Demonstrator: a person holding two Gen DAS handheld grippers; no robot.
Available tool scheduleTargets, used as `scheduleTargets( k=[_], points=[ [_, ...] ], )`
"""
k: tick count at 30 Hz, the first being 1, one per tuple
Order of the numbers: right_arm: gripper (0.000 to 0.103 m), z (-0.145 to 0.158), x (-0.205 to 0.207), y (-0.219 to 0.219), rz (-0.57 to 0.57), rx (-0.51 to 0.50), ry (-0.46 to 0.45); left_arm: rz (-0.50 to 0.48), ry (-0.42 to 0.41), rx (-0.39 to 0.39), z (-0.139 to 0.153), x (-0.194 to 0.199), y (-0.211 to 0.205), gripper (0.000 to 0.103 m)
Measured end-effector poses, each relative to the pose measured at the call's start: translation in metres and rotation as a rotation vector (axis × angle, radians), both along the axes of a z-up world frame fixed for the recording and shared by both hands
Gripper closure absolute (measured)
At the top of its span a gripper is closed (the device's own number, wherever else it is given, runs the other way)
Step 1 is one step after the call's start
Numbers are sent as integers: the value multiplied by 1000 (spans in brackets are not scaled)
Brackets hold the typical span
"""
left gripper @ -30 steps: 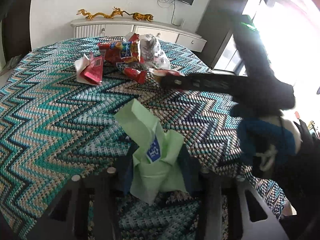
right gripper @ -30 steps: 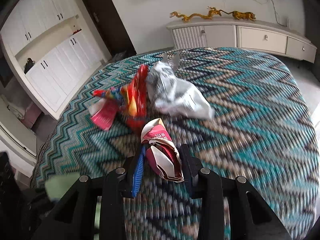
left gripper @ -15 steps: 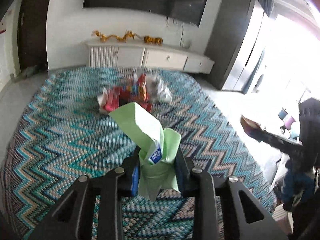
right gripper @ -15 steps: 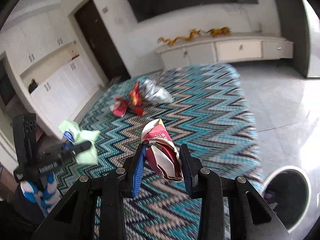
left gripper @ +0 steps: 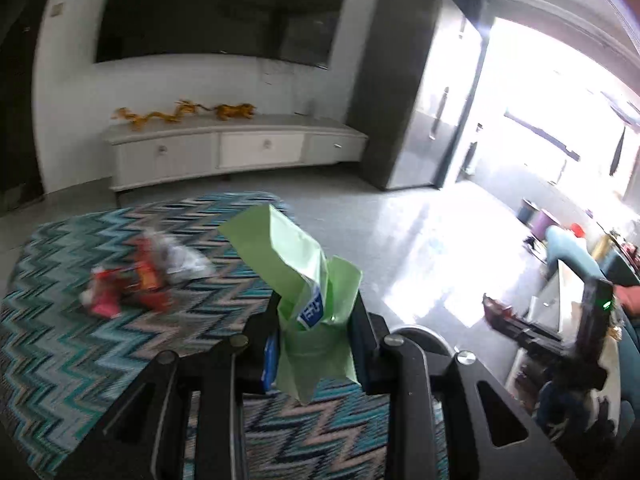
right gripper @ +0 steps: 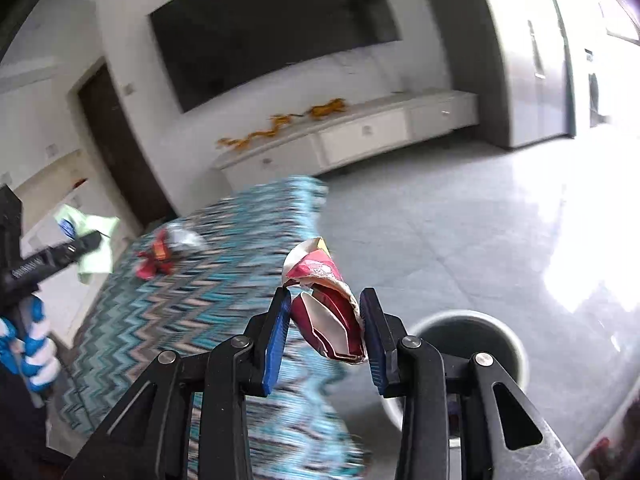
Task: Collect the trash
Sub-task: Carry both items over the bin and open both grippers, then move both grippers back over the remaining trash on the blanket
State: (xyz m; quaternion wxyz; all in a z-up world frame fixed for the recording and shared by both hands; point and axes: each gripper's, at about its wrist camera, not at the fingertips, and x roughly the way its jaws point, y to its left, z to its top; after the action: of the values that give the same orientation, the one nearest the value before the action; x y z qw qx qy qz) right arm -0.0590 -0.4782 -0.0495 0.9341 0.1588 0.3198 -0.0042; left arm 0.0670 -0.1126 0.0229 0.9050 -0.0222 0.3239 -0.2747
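Note:
My left gripper (left gripper: 316,306) is shut on a light green packet (left gripper: 294,252) with a blue label, held above the near edge of the zigzag-cloth table (left gripper: 60,344). The same gripper (right gripper: 90,242) and green packet (right gripper: 98,250) show at the left of the right wrist view. My right gripper (right gripper: 324,306) is shut on a crumpled red and white wrapper (right gripper: 326,316), out past the table's edge. A round grey bin (right gripper: 514,346) stands on the floor just beyond and below it. More wrappers lie in a pile (left gripper: 148,276) on the table.
A white low cabinet (left gripper: 240,152) with gold dragon figures runs along the far wall under a dark screen. Glossy grey floor (right gripper: 460,232) spreads right of the table. A person's hand in a blue and white glove (right gripper: 28,348) grips the left tool.
Both grippers have risen from the table with their wrappers and swung right. The right one has left the tabletop and now hangs over the floor by the bin.

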Motion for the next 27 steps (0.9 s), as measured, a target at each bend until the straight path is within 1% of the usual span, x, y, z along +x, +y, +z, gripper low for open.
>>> scheduleTargets(
  k=[2,5,7,11,12,14,15,17,19,23,25,27],
  points=[
    [67,-13,0,-20,-44,9,30,-46,13,12,-1,5,-29,75],
    [66,-43,8,-51,-111,17,93,-119,32,43,-10,16,-80,75],
    [65,-60,15,-60,-134,23,123,-176,57,60,-19,24,-115,75],
    [65,-100,29,-87,-183,53,195,-275,134,107,-48,39,-184,73],
    [65,-111,32,-93,-195,60,218,-292,150,117,-55,40,-198,71],
    [62,-127,38,-102,-205,72,247,-328,180,137,-70,44,-222,71],
    [57,-138,41,-107,-216,73,271,-348,200,144,-79,47,-236,69],
    [49,-149,43,-111,-228,70,296,-385,244,152,-94,51,-256,64],
    [46,-160,43,-115,-239,68,317,-422,272,166,-108,51,-275,51],
    [41,-167,38,-119,-259,66,338,-430,300,180,-125,53,-293,48],
    [38,-166,33,-122,-280,55,341,-421,300,184,-128,54,-289,48],
    [37,-159,29,-121,-298,51,331,-398,287,186,-127,55,-284,48]
  ],
)
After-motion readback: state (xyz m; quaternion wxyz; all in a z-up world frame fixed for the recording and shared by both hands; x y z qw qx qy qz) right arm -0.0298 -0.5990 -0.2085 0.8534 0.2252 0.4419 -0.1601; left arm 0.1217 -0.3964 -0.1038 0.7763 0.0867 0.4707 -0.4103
